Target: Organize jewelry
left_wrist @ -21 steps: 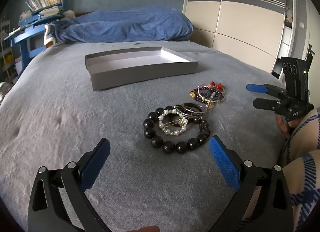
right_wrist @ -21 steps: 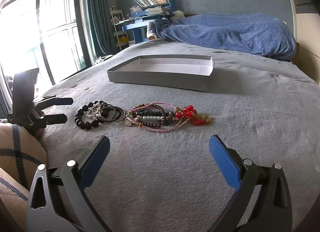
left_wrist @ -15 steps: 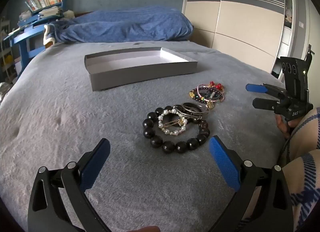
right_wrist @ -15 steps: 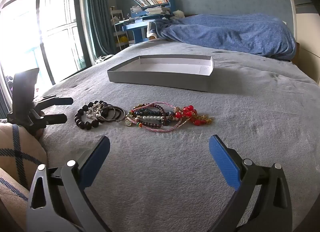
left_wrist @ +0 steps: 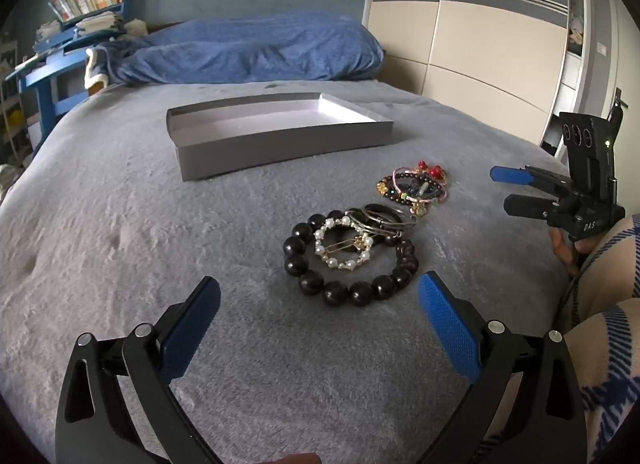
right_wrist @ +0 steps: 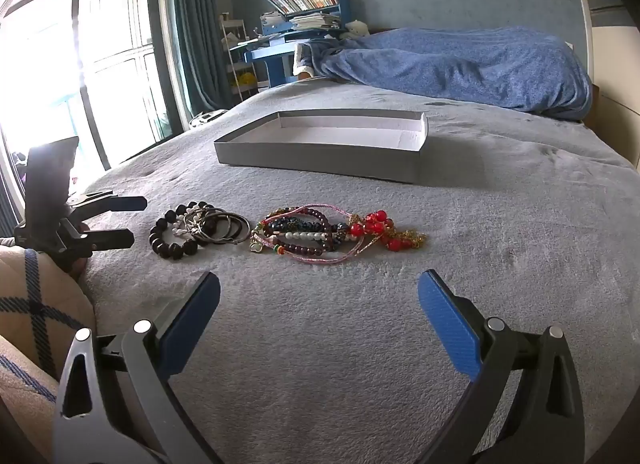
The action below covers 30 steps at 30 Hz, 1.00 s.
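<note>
Both grippers, left (left_wrist: 319, 306) & right (right_wrist: 319, 300), are held w/ jaws wide apart, nothing gripped. Jewelry (right_wrist: 280, 228) is heaped on bed (right_wrist: 500, 256), short of the gray box (left_wrist: 280, 146), presumably the destination.

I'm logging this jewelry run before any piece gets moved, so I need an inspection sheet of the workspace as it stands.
Surface: grey blanket on a bed, soft and dimpled.
Job's things: grey box open, nothing seen inside; black bead bracelet ringing a pearl hair clip; thin bangles; tangle of colourful bracelets beside them.
Clutter: nothing seen on the blanket.
Grippers: left tool and right tool both open, holding nothing.
Cables: nothing seen.
Surroundings: blue duvet, blue desk, window, wardrobe.
</note>
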Each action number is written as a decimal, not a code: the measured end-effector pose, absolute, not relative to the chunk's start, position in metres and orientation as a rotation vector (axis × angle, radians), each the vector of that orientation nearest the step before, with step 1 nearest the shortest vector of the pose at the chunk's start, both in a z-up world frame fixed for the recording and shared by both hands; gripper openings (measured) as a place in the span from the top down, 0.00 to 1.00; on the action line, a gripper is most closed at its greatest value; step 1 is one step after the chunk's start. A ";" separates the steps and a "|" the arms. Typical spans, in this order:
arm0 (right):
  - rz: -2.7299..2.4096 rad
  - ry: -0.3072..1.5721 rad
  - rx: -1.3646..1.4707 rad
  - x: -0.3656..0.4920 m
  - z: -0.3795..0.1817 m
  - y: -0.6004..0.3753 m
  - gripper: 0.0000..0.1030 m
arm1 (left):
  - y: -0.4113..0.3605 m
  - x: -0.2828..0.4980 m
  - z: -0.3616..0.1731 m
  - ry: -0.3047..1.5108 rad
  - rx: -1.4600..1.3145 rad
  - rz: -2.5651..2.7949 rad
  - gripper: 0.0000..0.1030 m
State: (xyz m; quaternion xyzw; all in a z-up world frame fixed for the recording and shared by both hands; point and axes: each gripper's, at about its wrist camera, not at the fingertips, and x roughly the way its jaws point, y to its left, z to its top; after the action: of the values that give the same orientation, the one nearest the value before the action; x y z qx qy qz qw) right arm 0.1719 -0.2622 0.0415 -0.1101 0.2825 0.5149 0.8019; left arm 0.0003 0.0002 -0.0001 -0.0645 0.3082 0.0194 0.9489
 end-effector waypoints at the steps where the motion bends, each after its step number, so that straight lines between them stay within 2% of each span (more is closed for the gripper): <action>1: 1.104 0.606 -0.236 0.172 0.042 -0.262 0.05 | 0.000 0.000 0.000 0.627 -0.131 0.039 0.05; 30: 1.103 0.607 -0.236 0.173 0.042 -0.262 0.05 | -0.003 0.002 -0.003 0.632 -0.157 0.026 0.05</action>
State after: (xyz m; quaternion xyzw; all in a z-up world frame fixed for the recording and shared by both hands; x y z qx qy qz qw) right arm 0.1725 -0.2620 0.0421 -0.1102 0.2832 0.5143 0.8019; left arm 0.0017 -0.0029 -0.0031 -0.0773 0.3103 0.0127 0.9474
